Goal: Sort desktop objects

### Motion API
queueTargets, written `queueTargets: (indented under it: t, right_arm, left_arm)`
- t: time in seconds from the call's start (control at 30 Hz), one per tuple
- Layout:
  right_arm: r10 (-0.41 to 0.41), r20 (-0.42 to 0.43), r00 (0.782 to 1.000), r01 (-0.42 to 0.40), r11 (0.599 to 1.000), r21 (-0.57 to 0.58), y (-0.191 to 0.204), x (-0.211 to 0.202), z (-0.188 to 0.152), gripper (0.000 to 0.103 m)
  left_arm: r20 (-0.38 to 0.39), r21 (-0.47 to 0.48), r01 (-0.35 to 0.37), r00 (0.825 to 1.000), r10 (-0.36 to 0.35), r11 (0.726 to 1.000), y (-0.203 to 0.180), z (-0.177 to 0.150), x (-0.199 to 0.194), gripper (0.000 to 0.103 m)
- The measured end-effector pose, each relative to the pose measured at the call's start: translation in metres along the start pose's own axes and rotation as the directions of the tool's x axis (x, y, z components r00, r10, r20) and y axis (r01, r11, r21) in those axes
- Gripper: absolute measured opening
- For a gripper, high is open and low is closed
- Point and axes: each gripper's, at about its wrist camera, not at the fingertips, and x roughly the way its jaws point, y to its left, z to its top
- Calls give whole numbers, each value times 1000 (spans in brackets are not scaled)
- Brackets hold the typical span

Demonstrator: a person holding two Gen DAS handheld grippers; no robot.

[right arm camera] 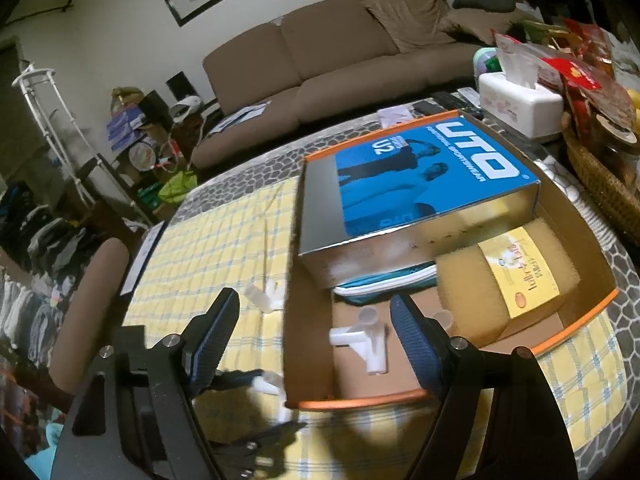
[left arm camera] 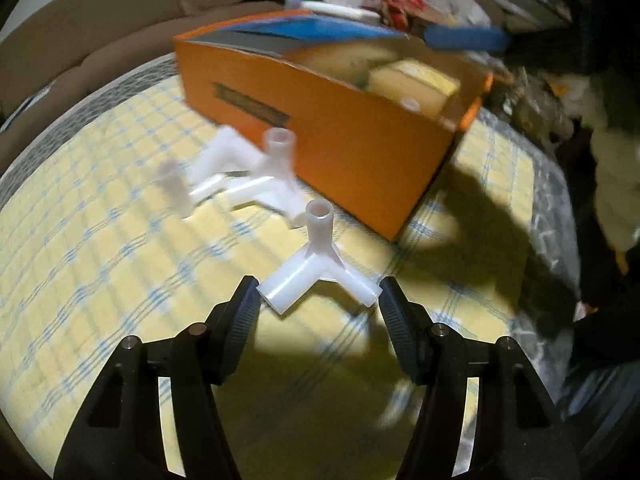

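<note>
A white three-way pipe connector [left arm camera: 316, 264] stands on the yellow checked cloth [left arm camera: 100, 260], one socket pointing up. My left gripper [left arm camera: 318, 300] is open, its jaws on either side of the connector's two lower arms, close to them. Two more white connectors [left arm camera: 256, 172] lie blurred behind it by the orange cardboard box [left arm camera: 340, 140]. My right gripper [right arm camera: 316, 320] is open and empty above the box [right arm camera: 580, 320]. A white connector [right arm camera: 366, 338] lies on the box floor. The left gripper [right arm camera: 256, 392] and its connector show below the box's near wall.
In the box lie a blue UTO carton [right arm camera: 420, 184], a yellow sponge-like pack [right arm camera: 512, 280] and a teal pouch [right arm camera: 384, 284]. A tissue box [right arm camera: 520, 100] and a wicker basket [right arm camera: 600, 176] stand at the right. A brown sofa [right arm camera: 340, 52] is behind.
</note>
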Motion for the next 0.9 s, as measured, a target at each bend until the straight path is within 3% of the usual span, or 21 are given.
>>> queueTargets:
  t: [0.27, 0.33, 0.43, 0.6, 0.9]
  right_arm:
    - [124, -38, 992, -127, 989, -74, 48, 3, -8, 60]
    - [113, -54, 992, -118, 988, -101, 61, 11, -13, 59]
    - [91, -93, 992, -103, 984, -143, 82, 34, -18, 48]
    - [-21, -121, 992, -5, 977, -213, 100, 78, -20, 46]
    - [-114, -155, 981, 76, 970, -232, 111, 143, -18, 35]
  left_arm:
    - [90, -99, -96, 990, 105, 990, 30, -10, -77, 59]
    - [111, -131, -104, 987, 119, 986, 38, -14, -89, 59]
    - [128, -196, -96, 984, 123, 976, 54, -21, -95, 59]
    - [147, -270, -82, 981, 125, 959, 76, -34, -101, 59]
    - [155, -313, -75, 980, 128, 947, 99, -43, -107, 59]
